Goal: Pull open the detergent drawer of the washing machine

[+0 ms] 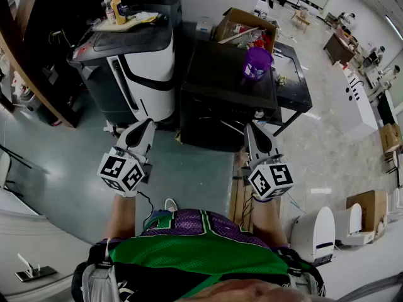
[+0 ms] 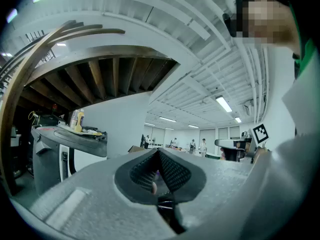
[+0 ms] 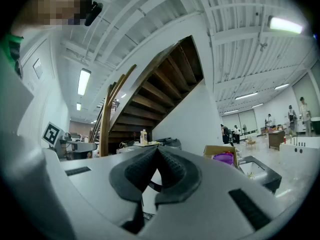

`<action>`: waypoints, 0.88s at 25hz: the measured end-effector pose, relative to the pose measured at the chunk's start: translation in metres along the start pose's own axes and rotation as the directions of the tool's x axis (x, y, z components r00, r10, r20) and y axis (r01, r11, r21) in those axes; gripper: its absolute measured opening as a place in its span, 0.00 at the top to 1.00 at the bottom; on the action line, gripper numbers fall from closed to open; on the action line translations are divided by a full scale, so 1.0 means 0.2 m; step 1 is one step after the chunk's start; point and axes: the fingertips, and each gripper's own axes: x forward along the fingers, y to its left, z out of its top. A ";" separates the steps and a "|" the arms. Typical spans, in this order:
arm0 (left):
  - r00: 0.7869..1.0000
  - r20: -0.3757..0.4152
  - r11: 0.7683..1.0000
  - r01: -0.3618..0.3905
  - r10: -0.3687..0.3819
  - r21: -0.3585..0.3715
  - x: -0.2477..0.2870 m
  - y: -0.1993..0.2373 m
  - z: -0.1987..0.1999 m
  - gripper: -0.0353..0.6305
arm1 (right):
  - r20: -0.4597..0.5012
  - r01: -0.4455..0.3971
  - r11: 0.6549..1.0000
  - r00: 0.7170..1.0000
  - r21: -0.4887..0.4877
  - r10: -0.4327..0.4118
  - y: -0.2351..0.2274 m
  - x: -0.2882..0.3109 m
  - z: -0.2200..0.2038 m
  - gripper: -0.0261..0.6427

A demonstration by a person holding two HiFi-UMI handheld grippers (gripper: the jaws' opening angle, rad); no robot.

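My right gripper (image 1: pixel 253 131), jaws together and empty, hangs level just before the black box-shaped washing machine (image 1: pixel 220 80). My left gripper (image 1: pixel 148 124), likewise closed, lies further aside. The detergent drawer, presumably on the machine's front face ahead, is indiscernible.

A person holds 2 grippers level and side by side, well apart, both pointing forward. The left gripper (image 1: pixel 148 123) has its jaws closed together with nothing between them. The right gripper (image 1: pixel 250 127) matches it, jaws pressed tip to tip and empty. Each marker cube (image 1: pixel 121 173) sits nearest the body, above a bare forearm (image 1: pixel 122 216) stretched straight ahead.
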 end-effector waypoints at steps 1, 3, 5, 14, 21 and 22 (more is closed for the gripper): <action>1.000 0.002 1.000 -0.003 0.003 0.000 -0.01 -0.02 0.00 0.92 | 0.000 0.001 1.000 1.000 0.002 -0.001 -0.01 -0.02 0.00 0.96; 1.000 0.005 1.000 -0.007 0.007 -0.001 -0.02 -0.06 0.00 0.92 | 0.002 0.002 1.000 1.000 0.003 -0.002 -0.02 -0.05 0.01 0.96; 1.000 0.009 1.000 -0.007 0.007 -0.002 -0.03 -0.09 0.00 0.92 | 0.004 0.004 1.000 1.000 0.003 -0.004 -0.03 -0.08 0.01 0.96; 1.000 0.013 1.000 -0.009 0.009 -0.007 -0.08 -0.10 0.00 0.92 | 0.025 -0.007 1.000 1.000 -0.002 0.007 0.03 -0.10 0.03 0.96; 1.000 0.018 1.000 -0.014 0.014 -0.004 -0.09 -0.05 0.01 0.92 | 0.037 -0.026 1.000 0.999 0.017 0.025 0.07 -0.06 0.05 0.96; 1.000 0.018 1.000 -0.016 0.016 -0.006 -0.09 -0.03 0.01 0.92 | 0.034 -0.028 0.999 0.999 0.015 0.028 0.08 -0.04 0.05 0.96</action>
